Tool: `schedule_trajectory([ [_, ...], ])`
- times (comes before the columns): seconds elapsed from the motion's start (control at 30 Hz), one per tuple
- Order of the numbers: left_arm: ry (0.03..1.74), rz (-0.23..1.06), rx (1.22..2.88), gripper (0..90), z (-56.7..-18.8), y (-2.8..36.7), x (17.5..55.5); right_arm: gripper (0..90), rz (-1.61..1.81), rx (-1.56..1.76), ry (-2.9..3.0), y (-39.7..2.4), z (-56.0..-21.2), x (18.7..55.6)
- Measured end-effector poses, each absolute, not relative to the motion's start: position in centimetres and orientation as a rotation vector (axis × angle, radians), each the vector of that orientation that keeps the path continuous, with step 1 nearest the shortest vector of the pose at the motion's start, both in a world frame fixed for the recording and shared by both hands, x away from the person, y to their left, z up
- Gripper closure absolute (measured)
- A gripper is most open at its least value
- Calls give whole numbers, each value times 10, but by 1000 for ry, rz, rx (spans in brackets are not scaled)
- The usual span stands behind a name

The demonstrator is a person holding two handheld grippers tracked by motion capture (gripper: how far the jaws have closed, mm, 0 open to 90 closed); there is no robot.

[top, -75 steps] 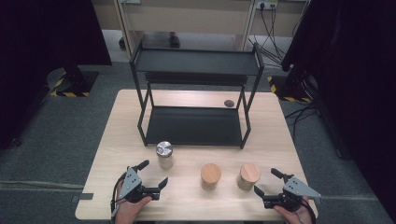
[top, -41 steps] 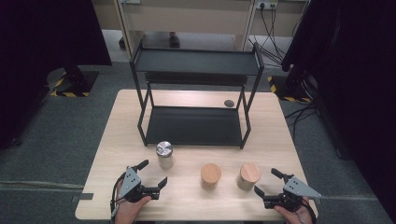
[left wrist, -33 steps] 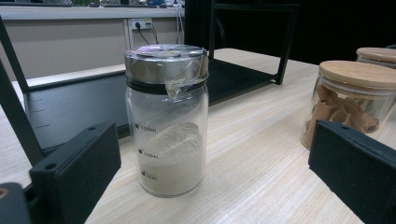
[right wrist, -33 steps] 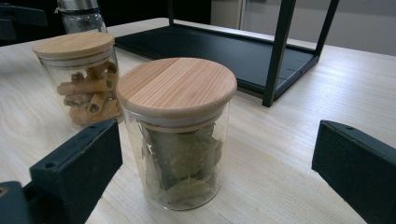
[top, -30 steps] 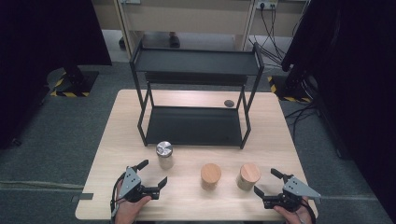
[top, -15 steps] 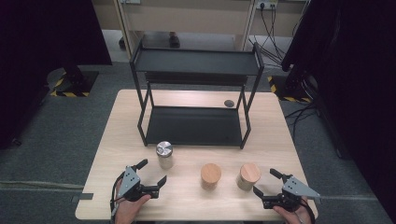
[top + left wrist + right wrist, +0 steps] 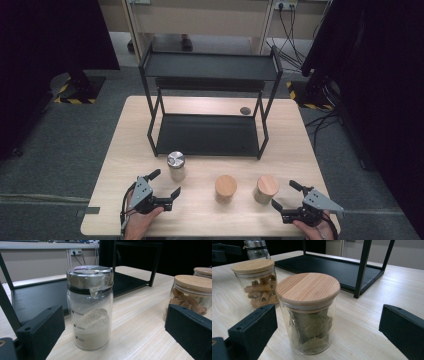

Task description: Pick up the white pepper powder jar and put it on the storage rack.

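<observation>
Both grippers creep nearer: left gripper [image 7: 164, 184] gapes wide at the silver-lidded glass powder jar [image 7: 176, 165], right gripper [image 7: 286, 195] gapes wide at the wooden-lidded glass leaf jar [image 7: 265, 188].

The glass jar with the metal lid [image 7: 89, 307] bears printed measuring marks, the top one reading "150ml"; the lower ones are too faint to read.

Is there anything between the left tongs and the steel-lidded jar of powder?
Nothing visible. The left tongs are open and aimed at the steel-lidded jar, with bare table between them. The wooden-lidded jar of sticks stands off to one side.
</observation>
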State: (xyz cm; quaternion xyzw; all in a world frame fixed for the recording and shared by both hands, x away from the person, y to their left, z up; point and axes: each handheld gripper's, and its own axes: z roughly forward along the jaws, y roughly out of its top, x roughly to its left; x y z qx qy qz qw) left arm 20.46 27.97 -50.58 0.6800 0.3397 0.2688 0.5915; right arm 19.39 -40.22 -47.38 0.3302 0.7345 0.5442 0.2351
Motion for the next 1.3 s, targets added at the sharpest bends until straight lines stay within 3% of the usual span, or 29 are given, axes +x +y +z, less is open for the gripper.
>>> schedule_trajectory([
  [1.3,807,637,1671,33,-484,265,252,19,1498,909,2007,-405,-474,193],
])
